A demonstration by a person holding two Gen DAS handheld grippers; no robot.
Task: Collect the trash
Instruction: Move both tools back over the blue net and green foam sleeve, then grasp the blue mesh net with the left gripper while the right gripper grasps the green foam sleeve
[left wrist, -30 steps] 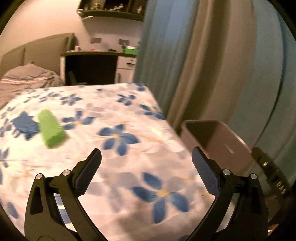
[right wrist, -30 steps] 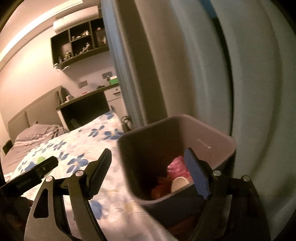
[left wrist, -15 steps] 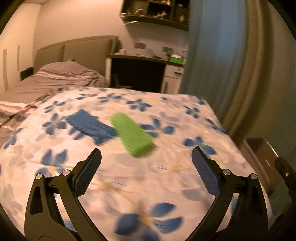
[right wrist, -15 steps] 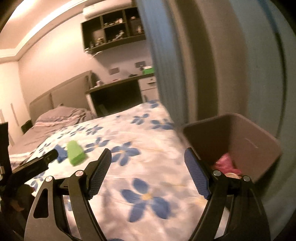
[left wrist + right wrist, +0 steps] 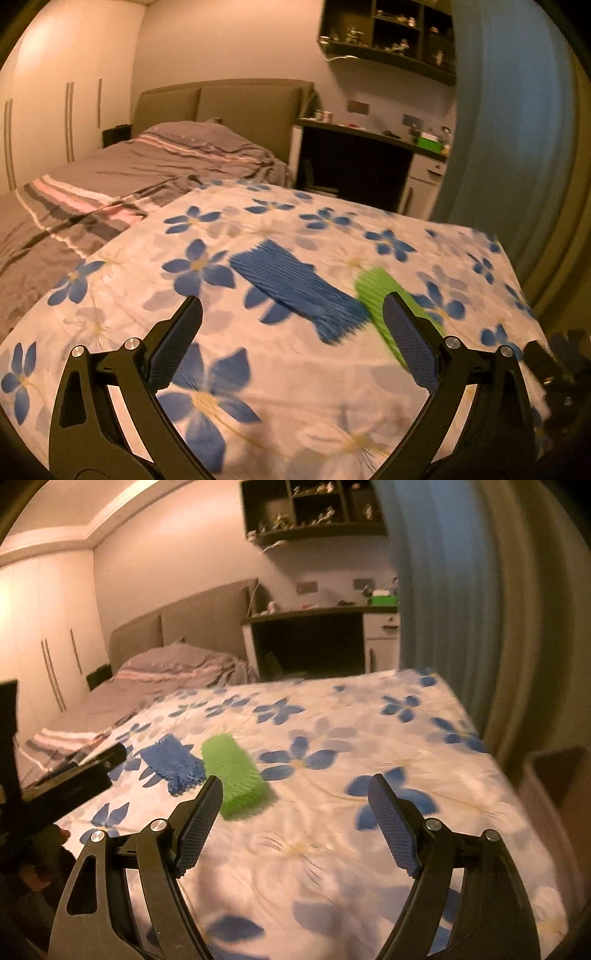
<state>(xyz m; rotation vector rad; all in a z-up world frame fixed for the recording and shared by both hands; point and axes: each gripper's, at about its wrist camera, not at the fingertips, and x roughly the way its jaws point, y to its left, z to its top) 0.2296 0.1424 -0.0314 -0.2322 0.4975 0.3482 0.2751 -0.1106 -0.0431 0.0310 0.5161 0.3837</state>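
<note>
Both grippers, left [image 5: 291, 343] and right [image 5: 295, 823], jaws apart and empty, have swung from the bin [image 5: 554, 771] at far right toward the bed [image 5: 369, 720], where green [image 5: 234, 775] and blue [image 5: 171, 762] trash pieces await pickup.

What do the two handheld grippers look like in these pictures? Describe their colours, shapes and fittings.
The left gripper and the right gripper look alike: black cut-out frames that fork into two angled fingers. Each finger carries a flat, dark blue, textured pad, and round silver screws sit at the joints. No cables, sleeves or markings are visible.
</note>
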